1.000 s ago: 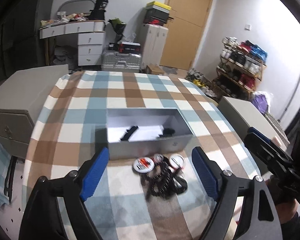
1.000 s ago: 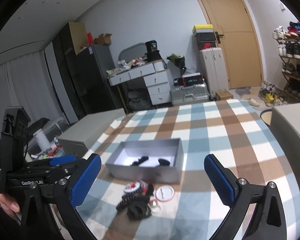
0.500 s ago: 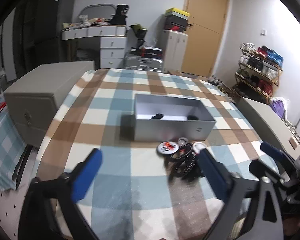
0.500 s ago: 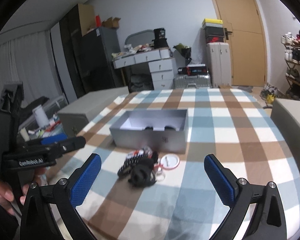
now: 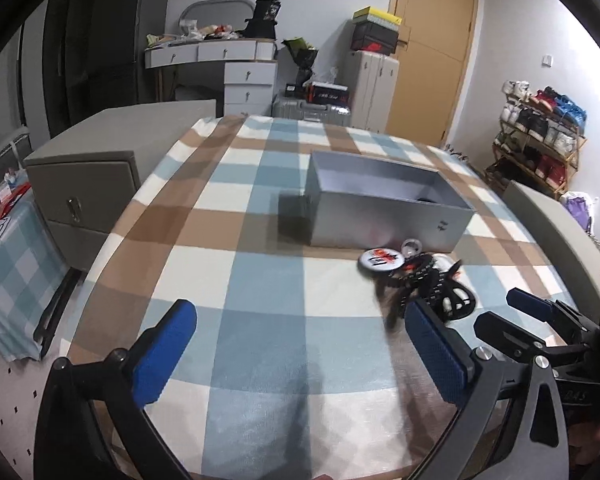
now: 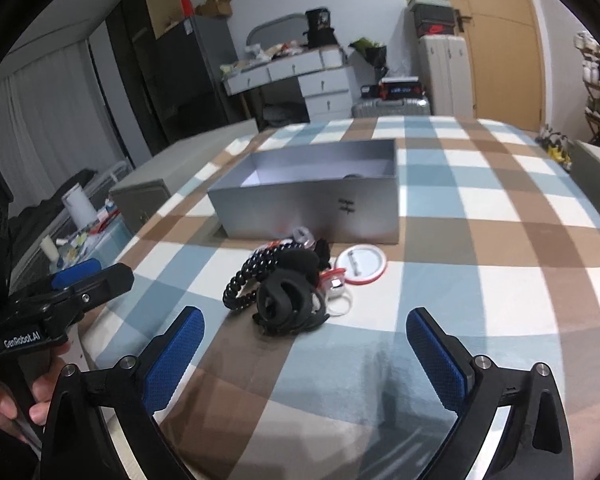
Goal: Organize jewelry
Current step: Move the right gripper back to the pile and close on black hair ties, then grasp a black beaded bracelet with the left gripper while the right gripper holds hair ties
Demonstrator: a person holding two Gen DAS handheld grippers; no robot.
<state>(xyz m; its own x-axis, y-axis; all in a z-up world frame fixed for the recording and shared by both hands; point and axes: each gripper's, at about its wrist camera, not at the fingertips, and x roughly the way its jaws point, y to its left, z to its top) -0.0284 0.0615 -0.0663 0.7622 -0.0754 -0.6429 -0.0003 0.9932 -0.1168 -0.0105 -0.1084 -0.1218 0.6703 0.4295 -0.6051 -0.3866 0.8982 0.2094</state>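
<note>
Both hand-held grippers, left [image 5: 296, 346] and right [image 6: 305, 350], stand spread and empty. Tangled black bead-and-band jewelry [image 6: 278, 290] lies at the right one's twelve o'clock, before the open grey box [image 6: 312, 204] on the checked worktop [image 6: 480, 240]. Best practice: pinch one strand only.

Worktop [image 6: 480, 216] cloth: checked blue, brown and cream. Box [image 6: 312, 208] silver-grey outside, white inside, small dark logo on front wall. Bead bracelet [image 6: 256, 272] glossy black; hair ties [image 6: 288, 300] matte black. Round badge [image 6: 360, 264] white with red rim (another badge [image 5: 380, 258] white with red-black print). Both gripper pads [image 6: 436, 360] textured blue on black frames. Door [image 5: 432, 40] upper right tan.
</note>
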